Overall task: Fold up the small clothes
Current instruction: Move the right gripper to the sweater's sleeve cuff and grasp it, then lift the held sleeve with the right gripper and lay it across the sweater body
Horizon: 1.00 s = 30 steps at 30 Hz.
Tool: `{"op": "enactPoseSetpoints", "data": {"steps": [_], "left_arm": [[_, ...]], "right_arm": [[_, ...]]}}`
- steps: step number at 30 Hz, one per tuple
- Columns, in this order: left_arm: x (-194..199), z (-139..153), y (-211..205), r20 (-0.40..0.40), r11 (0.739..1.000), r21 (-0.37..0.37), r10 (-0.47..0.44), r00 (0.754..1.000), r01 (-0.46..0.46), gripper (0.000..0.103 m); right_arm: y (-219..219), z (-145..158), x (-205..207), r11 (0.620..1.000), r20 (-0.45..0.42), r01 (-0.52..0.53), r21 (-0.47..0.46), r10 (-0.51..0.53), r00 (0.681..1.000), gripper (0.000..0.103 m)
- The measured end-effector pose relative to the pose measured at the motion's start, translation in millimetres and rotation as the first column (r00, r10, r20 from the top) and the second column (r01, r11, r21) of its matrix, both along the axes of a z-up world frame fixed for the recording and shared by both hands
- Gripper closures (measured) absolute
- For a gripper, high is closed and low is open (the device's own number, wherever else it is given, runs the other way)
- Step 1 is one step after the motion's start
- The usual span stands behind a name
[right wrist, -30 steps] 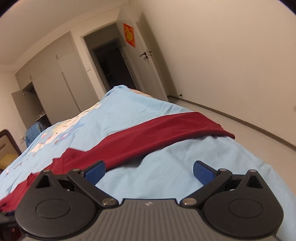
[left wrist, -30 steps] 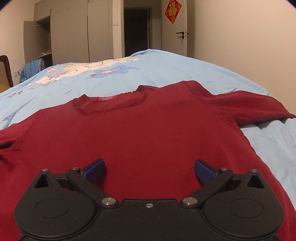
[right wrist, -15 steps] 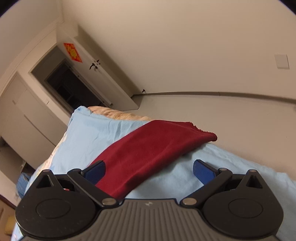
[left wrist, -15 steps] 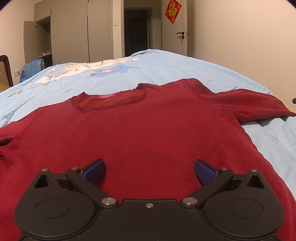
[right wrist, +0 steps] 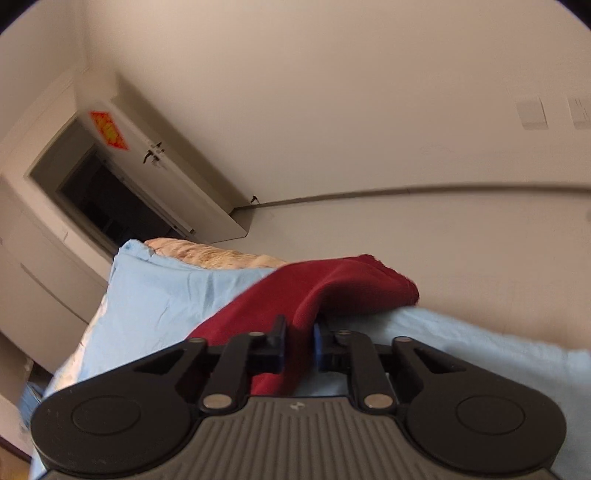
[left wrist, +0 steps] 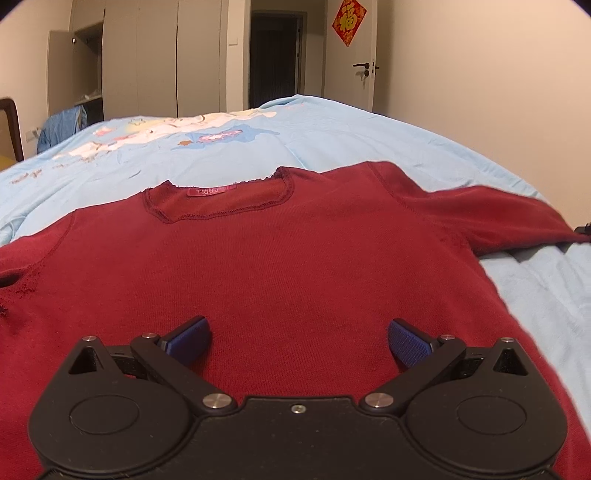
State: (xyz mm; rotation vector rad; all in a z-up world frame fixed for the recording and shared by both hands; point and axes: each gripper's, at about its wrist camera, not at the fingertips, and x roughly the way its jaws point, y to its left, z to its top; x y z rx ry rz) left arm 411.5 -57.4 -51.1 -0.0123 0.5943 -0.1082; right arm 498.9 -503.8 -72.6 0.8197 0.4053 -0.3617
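A dark red knit top [left wrist: 280,266] lies flat on the light-blue bed [left wrist: 332,147]. The left gripper [left wrist: 298,341] hovers over it, fingers wide; the right gripper [right wrist: 298,345] pinches its sleeve [right wrist: 332,284] at the bed's edge.

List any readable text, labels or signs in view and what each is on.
"福": gold character on the red diamond sign on the door.
Neck label of the red shirt: printed, too small to read.
Diamond sign in the right wrist view: too blurred to read.

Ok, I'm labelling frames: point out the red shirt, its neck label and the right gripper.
red shirt [left wrist: 295,266], left wrist view, chest.
neck label [left wrist: 211,191], left wrist view, label's middle.
right gripper [right wrist: 299,341], right wrist view, between fingertips, shut on sleeve.
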Motion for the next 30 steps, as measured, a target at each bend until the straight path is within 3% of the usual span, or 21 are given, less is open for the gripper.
{"op": "enactPoseSetpoints", "data": {"steps": [3,6,12,16,18,24,30], "left_arm": [[-1.4,9.4,7.8,-0.002,0.999,-0.039,0.023,1.0,-0.023,0.001],[-1.9,20.2,15.0,-0.007,0.997,-0.053,0.056,0.998,-0.056,0.001],[-13.1,51.6,38.1,0.067,0.99,-0.096,0.108,0.992,-0.101,0.001],[-27.9,74.2,61.9,0.161,0.979,-0.135,0.174,0.971,-0.153,0.001],[-33.2,82.8,74.4,0.181,0.974,-0.148,0.2,0.963,-0.175,0.001],[-45.9,96.3,111.3,0.196,0.957,-0.165,0.269,0.943,-0.239,0.001],[-63.1,97.1,149.9,0.198,0.937,-0.177,0.334,0.922,-0.301,0.001]], "right_arm": [[18.6,22.3,4.1,0.99,0.016,-0.042,-0.134,0.045,0.999,0.091],[42.4,48.0,11.1,0.955,0.034,-0.091,-0.281,0.105,0.994,0.092],[113.8,101.3,20.6,0.817,0.075,-0.208,-0.538,0.292,0.953,0.092],[177.7,128.7,24.1,0.686,0.078,-0.278,-0.673,0.439,0.895,0.092],[205.3,137.2,27.1,0.641,0.075,-0.307,-0.703,0.497,0.865,0.092],[297.0,151.5,34.5,0.527,0.058,-0.366,-0.767,0.624,0.779,0.093],[399.3,142.5,12.5,0.34,-0.023,-0.401,-0.85,0.738,0.674,0.093]]}}
